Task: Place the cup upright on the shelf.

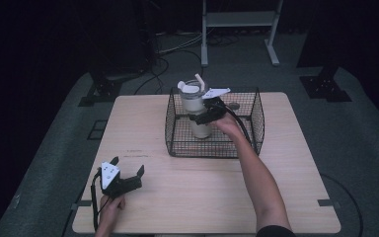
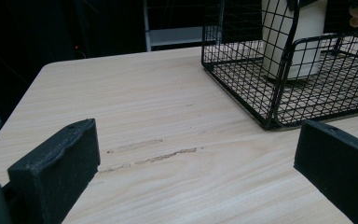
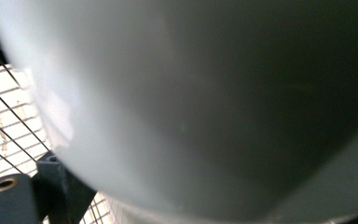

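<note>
Tumbler [image 1: 196,111] stands upright inside the basket [image 1: 256,116] at the worktop's [image 1: 202,187] far side, long axis vertical. Right gripper [image 1: 205,117] reaches in from the right, jaws on either side of its middle and seemingly clamped on it, though I can't quite tell. Left gripper [image 1: 128,180] rests well back at the near-left corner, jaws wide open and empty.

A pale wooden worktop [image 1: 177,197] is seen from above, with a black wire basket [image 1: 256,118] set toward its far side. A white tumbler [image 1: 193,106] with a lid and straw is held upright inside the basket by the right gripper [image 1: 202,117], whose jaws are closed around its body. The left gripper [image 1: 128,175] is rested near the near-left corner, jaws spread apart.
</note>
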`<state>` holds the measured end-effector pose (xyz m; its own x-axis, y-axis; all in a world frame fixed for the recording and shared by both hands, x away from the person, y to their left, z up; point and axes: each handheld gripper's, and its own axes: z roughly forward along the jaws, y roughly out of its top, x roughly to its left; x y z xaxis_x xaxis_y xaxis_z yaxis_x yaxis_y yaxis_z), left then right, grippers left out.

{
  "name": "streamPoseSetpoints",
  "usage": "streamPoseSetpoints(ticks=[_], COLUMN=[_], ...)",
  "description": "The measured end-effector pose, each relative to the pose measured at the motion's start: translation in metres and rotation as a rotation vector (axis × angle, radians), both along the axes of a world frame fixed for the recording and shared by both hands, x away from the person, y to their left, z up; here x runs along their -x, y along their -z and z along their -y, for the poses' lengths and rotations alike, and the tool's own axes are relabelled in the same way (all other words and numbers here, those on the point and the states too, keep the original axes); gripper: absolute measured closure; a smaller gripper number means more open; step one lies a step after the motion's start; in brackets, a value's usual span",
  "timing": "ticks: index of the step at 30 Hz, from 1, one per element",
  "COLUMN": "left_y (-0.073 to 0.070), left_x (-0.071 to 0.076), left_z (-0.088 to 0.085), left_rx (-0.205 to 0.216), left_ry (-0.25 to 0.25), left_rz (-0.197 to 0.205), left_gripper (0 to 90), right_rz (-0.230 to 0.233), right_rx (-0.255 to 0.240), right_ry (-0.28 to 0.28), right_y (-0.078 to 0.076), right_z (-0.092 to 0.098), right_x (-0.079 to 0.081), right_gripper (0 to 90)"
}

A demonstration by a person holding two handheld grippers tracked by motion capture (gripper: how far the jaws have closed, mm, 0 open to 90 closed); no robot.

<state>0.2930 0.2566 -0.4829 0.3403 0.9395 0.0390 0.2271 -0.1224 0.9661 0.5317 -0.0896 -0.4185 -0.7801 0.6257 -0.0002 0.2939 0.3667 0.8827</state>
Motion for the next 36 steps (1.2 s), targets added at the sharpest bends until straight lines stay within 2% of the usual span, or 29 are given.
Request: streamPoseSetpoints(ticks=[6,10,16,36], left_y=[0.000,0.000,0.000,0.000], left_x=[0.000,0.000,0.000,0.000], left_z=[0.000,0.000,0.000,0.001], left_rx=[-0.002,-0.003,-0.003,-0.005], left_ry=[0.002,0.002,0.004,0.004], left_rz=[0.001,0.001,0.002,0.003], left_gripper=[0.0,0.0,0.0,0.0], right_rz=[0.009,0.022,0.014,0.009], right_rx=[-0.007,0.008,0.006,0.066], right_ry=[-0.007,-0.014,-0.019,-0.044], right_y=[0.002,0.002,0.002,-0.002], right_z=[0.005,0.004,0.007,0.021], right_x=[0.002,0.003,0.003,0.012], right_gripper=[7.6,7.6,7.7,8.0])
